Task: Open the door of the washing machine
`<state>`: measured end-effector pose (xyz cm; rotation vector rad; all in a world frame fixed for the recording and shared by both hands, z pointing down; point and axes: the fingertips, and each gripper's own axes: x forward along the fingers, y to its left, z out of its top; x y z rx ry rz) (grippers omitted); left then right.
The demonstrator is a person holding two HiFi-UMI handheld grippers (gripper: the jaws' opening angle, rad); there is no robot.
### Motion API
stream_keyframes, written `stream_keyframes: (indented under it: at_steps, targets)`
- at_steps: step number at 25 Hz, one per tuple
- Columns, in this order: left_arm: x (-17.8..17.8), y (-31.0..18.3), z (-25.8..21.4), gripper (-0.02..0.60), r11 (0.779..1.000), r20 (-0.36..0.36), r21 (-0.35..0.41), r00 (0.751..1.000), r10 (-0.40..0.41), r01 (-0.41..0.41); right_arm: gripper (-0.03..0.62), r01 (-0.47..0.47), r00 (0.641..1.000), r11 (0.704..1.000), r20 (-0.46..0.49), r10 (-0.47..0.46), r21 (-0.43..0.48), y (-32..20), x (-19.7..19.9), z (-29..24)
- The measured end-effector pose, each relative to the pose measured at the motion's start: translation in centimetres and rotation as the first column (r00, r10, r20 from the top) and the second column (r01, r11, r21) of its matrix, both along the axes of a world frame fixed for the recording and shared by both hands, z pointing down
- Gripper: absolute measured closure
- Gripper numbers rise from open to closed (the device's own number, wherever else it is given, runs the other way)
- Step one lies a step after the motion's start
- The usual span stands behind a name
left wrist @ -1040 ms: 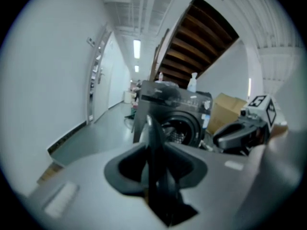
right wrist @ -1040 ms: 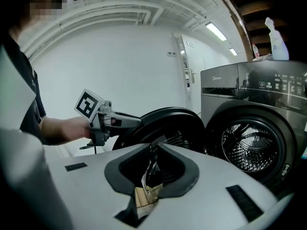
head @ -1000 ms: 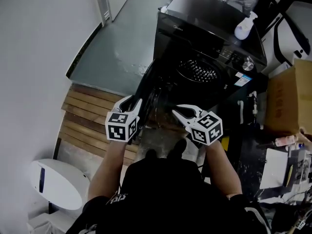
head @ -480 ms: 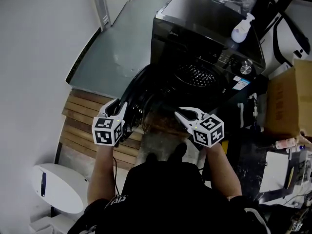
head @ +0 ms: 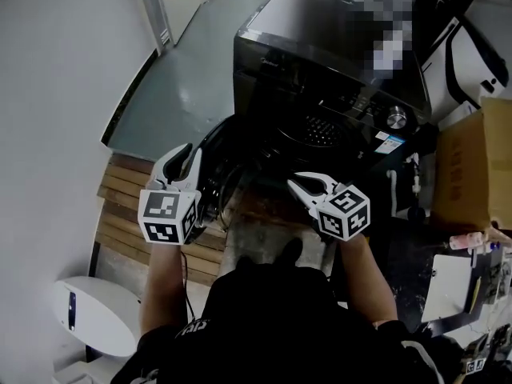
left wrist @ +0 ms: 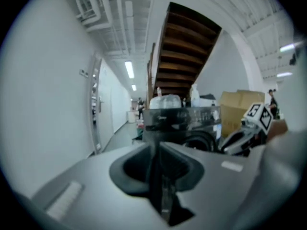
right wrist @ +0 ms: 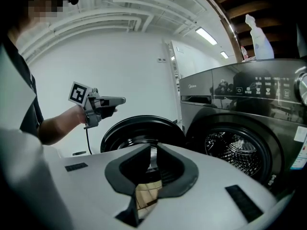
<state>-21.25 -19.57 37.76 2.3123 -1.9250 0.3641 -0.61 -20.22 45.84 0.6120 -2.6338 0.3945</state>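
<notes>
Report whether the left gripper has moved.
Yes: the left gripper moved leftward, off the door, over the wooden slats; its jaws just closed further, empty.

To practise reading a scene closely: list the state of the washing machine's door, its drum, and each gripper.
door: open, swung wide aside.
drum: uncovered; the visible part looks empty.
left gripper: jaws have just been closing, now together, nothing between them.
right gripper: jaws together, nothing between them.
</notes>
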Motion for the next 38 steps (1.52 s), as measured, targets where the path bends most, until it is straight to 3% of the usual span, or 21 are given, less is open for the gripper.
stream_keyframes:
  at_steps: [6,14,22,28,30,38]
  targets:
    - [6.1,-4.5,-1.1,0.517,0.995,-0.123,0.025,0.988,0.098,-0.096,0.566,-0.060,0.998,0.998,0.013,0.060,0.024,-3.3,4.0,-1.0]
    - [13.3,-10.1,-0.9,0.522,0.983,-0.227,0.009,0.957,0.179,-0.181,0.594,-0.204,0.978,0.976,0.062,0.200,0.070,-7.8,10.3,-2.8]
    - [18.5,-8.7,-0.5,0.526,0.951,-0.227,0.009,0.926,0.303,-0.309,0.602,-0.457,0.873,0.883,0.240,0.424,0.102,-7.4,13.9,-6.8]
    - [18.6,-6.5,0.2,0.532,0.939,-0.238,0.005,0.911,0.336,-0.345,0.603,-0.605,0.791,0.769,0.267,0.551,0.204,-3.4,15.7,-8.8]
    - [18.5,-5.9,0.2,0.535,0.938,-0.238,0.006,0.911,0.338,-0.346,0.603,-0.628,0.775,0.744,0.268,0.572,0.228,-2.3,16.4,-9.3]
    - [18.1,-5.1,-1.5,0.538,0.959,-0.231,0.050,0.931,0.283,-0.279,0.603,-0.598,0.800,0.737,0.290,0.526,0.314,-0.9,18.3,-12.1]
